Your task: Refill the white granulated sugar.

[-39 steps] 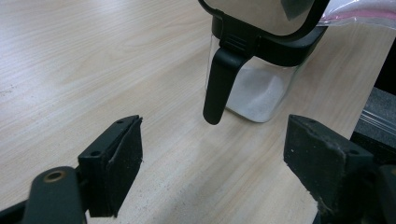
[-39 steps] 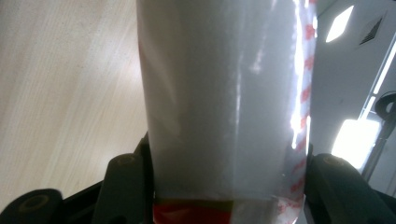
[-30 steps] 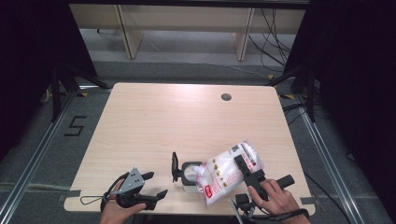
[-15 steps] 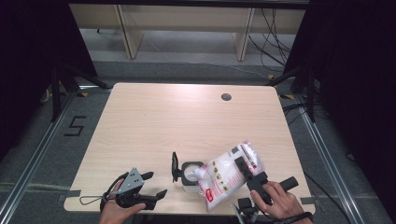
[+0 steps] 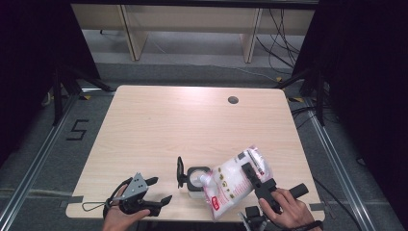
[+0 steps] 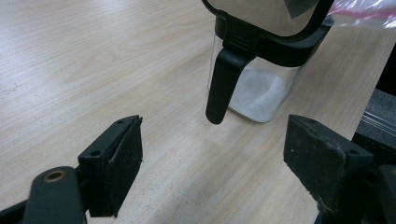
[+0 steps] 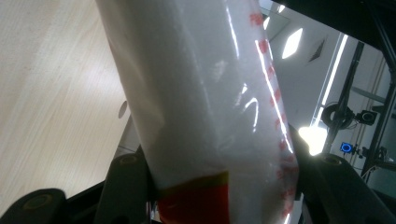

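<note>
Bag (image 5: 235,180) tipped slightly further: lower red-printed corner now nearer 6 o'clock table edge, spout end over jar (image 5: 196,182). Right hand (image 5: 287,211) shifted slightly toward 6 o'clock and tucked closer under bag; right gripper (image 5: 252,175) drawn along with it, jaws clamped on bag.

Lab: black curtains (image 5: 29,57), numbered floor (image 5: 77,130)

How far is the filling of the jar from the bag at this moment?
Done: the jar has its lid open and some white powder inside. In hand: the right gripper clamps the bag, tilted over the jar's mouth. Left: emptying the bag and closing the lid; the left gripper waits open.
</note>
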Available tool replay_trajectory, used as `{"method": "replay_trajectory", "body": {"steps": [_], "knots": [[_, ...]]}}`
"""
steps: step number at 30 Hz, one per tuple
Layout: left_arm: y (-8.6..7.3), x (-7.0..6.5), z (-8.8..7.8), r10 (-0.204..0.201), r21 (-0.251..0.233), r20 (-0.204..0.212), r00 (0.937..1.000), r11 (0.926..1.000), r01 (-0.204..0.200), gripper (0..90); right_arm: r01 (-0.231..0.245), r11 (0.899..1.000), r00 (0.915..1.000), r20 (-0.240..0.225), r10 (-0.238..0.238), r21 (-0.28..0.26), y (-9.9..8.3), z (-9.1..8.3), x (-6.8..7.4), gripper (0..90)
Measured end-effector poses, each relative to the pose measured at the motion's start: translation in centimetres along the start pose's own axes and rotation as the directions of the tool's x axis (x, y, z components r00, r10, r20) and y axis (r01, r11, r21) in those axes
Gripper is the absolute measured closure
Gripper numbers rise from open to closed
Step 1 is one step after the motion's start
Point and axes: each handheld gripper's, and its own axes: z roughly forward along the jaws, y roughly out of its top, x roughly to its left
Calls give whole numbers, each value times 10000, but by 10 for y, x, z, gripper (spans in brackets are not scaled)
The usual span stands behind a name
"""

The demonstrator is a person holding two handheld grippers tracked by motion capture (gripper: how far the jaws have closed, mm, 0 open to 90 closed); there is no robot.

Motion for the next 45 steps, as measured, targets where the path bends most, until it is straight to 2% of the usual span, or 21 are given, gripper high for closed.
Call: {"method": "replay_trajectory", "body": {"steps": [2, 5, 7, 11, 15, 16, 20, 23, 24, 25, 26, 27, 30, 31, 32, 34, 35, 38, 41, 42, 45], "knots": [[0, 0, 0, 3, 4, -2, 10000, 10000, -3, 191, -71, 10000, 10000, 62, 72, -41, 0, -1, -1, 517], [0, 0, 0, 14, 16, -9, 10000, 10000, -14, 191, 142, 9999, 9997, -210, -141, 42, 2, 1, 5, 517], [0, 0, 0, 9, -9, -6, 10000, 10000, -9, 191, 80, 10000, 9997, -235, -80, 2, 2, 2, 5, 517], [0, 0, 0, -5, 36, -43, 10000, 10000, 6, 191, 70, 9999, 10000, -69, -69, 84, 0, 0, 1, 516], [0, 0, 0, 5, 25, -30, 10000, 10000, -5, 191, 301, 9993, 9995, -81, -299, 224, 0, -2, 1, 516], [-1, -2, 0, -291, 40, -76, 9995, 9996, 291, 191, 328, 9994, 9992, -246, -325, 99, 1, 0, 2, 516], [0, 0, 0, -2, 45, -40, 10000, 10000, 2, 191, 278, 9996, 9995, -131, -277, 72, 0, -3, -2, 516], [0, 0, 0, -8, 28, -40, 10000, 10000, 8, 191, 194, 9997, 9998, -107, -192, 112, 1, -3, -3, 516], [0, 0, 0, 1, 29, -37, 10000, 10000, 0, 191, 393, 9992, 9991, -150, -391, 99, 2, -3, -2, 516], [-1, -2, 0, -260, 43, -61, 9996, 9997, 260, 191, 645, 9979, 9977, -212, -643, 89, 3, -3, -2, 517], [-1, -2, 0, -260, 43, -61, 9996, 9997, 260, 191, 645, 9979, 9977, -212, -643, 89, 3, -3, -2, 517], [0, -1, 0, -31, 45, -52, 10000, 10000, 32, 191, 429, 9991, 9990, -147, -428, 69, 2, -3, -1, 516], [0, 0, 0, 7, 60, -47, 10000, 10000, -7, 191, 531, 9985, 9985, -115, -529, 159, 1, -5, -5, 516], [0, 0, 0, 7, 60, -47, 10000, 10000, -7, 191, 531, 9985, 9985, -115, -529, 159, 1, -5, -5, 516], [-1, -2, 1, -265, 40, -34, 9996, 9996, 265, 191, 449, 9989, 9989, -166, -447, 114, 1, -4, -4, 516], [0, -1, 0, -173, 35, -60, 9998, 9998, 173, 191, 593, 9981, 9980, -240, -590, 135, 1, -4, -3, 517], [0, 0, 0, 14, 41, -41, 10000, 10000, -14, 191, 442, 9990, 9987, -266, -441, 59, 1, -4, -2, 517], [-1, -1, 0, -154, 1, -55, 9999, 9999, 154, 191, 586, 9982, 9982, -163, -584, 105, 1, -7, -7, 516], [-1, -1, 0, -121, 28, -66, 9999, 9999, 121, 191, 477, 9989, 9986, -213, -477, -6, 2, -8, -7, 516], [-1, -2, 0, -279, 73, -72, 9996, 9996, 279, 191, 608, 9981, 9977, -294, -609, -13, 4, -8, -5, 517], [0, 0, 0, -50, -13, -17, 10000, 10000, 50, 192, 679, 9977, 9974, -242, -679, -42, 2, -8, -8, 516]]}}
